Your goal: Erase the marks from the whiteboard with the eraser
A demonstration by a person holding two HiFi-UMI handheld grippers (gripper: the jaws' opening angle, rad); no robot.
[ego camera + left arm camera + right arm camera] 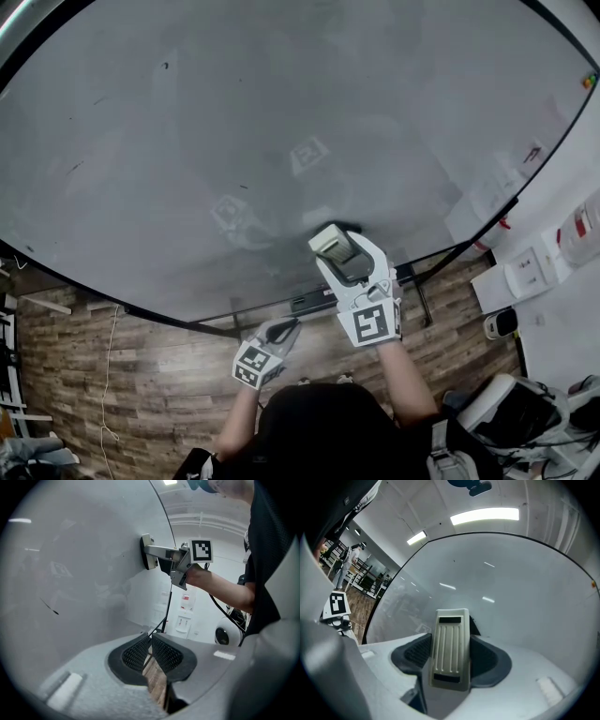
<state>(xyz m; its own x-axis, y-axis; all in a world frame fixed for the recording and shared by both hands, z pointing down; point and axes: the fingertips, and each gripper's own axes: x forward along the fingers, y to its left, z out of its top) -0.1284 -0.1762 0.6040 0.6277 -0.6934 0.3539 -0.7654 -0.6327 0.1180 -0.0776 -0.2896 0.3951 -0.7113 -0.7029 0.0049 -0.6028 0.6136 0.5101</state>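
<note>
The large grey-white whiteboard fills most of the head view. It carries a few small dark marks, such as one at the upper left and a short stroke, plus a smeared patch. My right gripper is shut on the cream ribbed eraser, which is pressed flat against the lower middle of the board. The right gripper view shows the eraser held between the dark pads. My left gripper hangs lower, off the board, shut with nothing in it.
The board's dark stand foot rests on the wood floor. To the right are a white wall with socket plates, a red-labelled item and a round white device. Chairs and bags sit at the lower right.
</note>
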